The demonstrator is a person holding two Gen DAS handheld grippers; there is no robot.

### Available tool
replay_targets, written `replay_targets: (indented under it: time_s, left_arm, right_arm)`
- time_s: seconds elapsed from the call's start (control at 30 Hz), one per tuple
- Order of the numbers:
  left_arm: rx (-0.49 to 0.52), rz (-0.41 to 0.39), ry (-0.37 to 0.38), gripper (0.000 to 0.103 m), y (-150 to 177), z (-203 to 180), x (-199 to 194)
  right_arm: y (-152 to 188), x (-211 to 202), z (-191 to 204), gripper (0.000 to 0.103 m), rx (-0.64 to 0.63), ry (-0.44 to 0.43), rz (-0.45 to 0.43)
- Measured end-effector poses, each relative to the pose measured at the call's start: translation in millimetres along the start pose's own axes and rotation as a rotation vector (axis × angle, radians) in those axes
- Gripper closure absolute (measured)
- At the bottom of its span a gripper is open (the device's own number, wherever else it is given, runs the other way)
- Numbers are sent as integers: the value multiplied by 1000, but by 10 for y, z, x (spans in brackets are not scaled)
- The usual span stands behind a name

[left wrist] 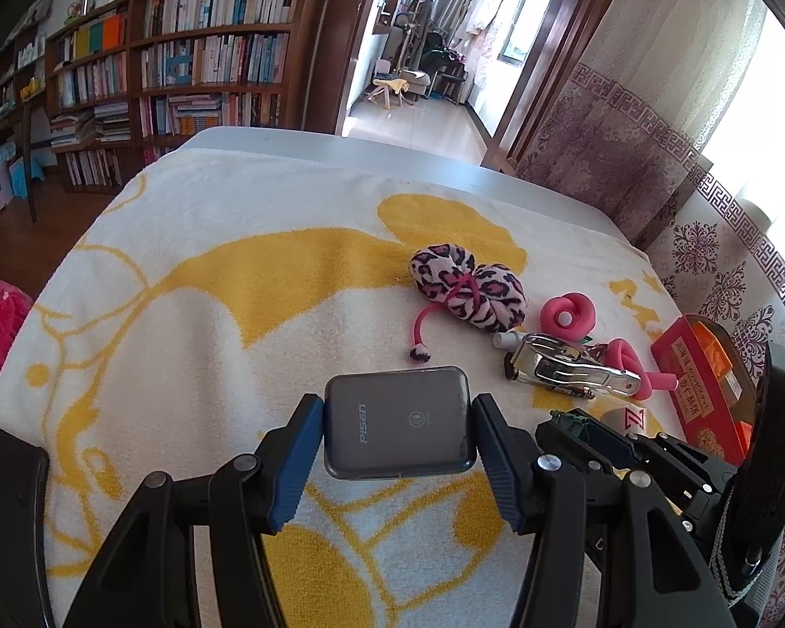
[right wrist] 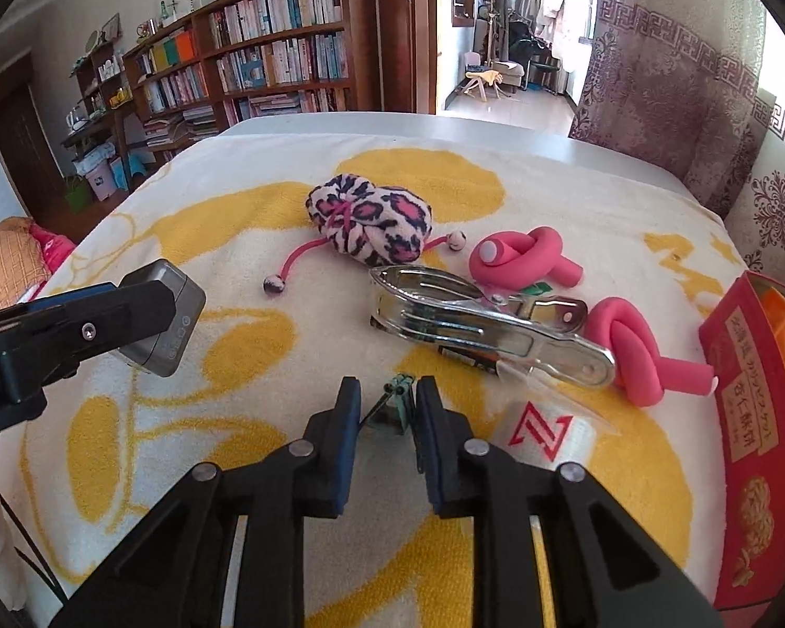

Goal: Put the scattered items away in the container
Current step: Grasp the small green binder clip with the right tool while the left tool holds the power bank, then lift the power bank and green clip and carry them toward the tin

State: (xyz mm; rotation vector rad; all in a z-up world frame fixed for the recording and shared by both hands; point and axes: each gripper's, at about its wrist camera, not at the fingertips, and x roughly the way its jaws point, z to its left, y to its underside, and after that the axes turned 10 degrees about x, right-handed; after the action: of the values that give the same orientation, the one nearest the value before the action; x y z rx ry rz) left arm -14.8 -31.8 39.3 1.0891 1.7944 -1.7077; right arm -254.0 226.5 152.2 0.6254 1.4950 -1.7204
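Left wrist view, tool: the left gripper (left wrist: 396,421) clamps a grey power bank (left wrist: 396,421) at lower centre, blue pads pressed on both its short sides, jaws held mid-width by it.
Left wrist view, surface: a white-and-yellow towel (left wrist: 209,282) covers the table.
Left wrist view, scattered items: a leopard-print pouch (left wrist: 468,285) lies right of centre; further right a pink foam roller (left wrist: 567,314), and below it a metal clamp (left wrist: 570,369).
Left wrist view, container: a red box (left wrist: 698,392) sits at the right edge, its orange inside showing.
Left wrist view, other tool: the right gripper (left wrist: 575,418) reaches in at lower right, something small and green at its tips.

Right wrist view, tool: the right gripper (right wrist: 390,411) at lower centre stands narrow, a small green clip (right wrist: 396,403) between its pads; whether the pads press it cannot be told.
Right wrist view, scattered items: pouch (right wrist: 371,225) upper centre, clamp (right wrist: 486,324) at centre right, a second pink roller (right wrist: 638,356) touching the clamp's handle end.
Right wrist view, container: red box (right wrist: 748,418) at the right edge.
Right wrist view, left edge: the power bank (right wrist: 170,314) is in the left gripper (right wrist: 146,316).
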Motion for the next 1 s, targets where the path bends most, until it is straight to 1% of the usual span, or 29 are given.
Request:
replay_targets:
  time_s: [0.07,0.2,0.43,0.57,0.7,0.83,1.0]
  left_arm:
    - [7,-3,-2,43,0,-22,-5]
    - [26,-5,-1,43,-12,-99,-12]
    - [63,-16,0,43,-67,-313,-92]
    - [95,-19,14,43,-109,-508,-134]
    - [136,-11,55,43,-155,-780,-148]
    - [192,-15,72,43,-203,-1120,-150]
    - [268,-12,103,43,-248,-1584,-106]
  right_arm:
    - [17,-124,-52,80,25,-31,-25]
    - [39,-388,-113,80,41,-53,-83]
    - [35,-746,-260,80,73,-64,-149]
    - [39,-913,-466,80,117,-58,-190]
    - [53,-1093,-747,80,171,-28,-242]
    - [91,-1295,-1132,80,242,1,-288]
    - [201,-1539,-1578,80,308,81,-351]
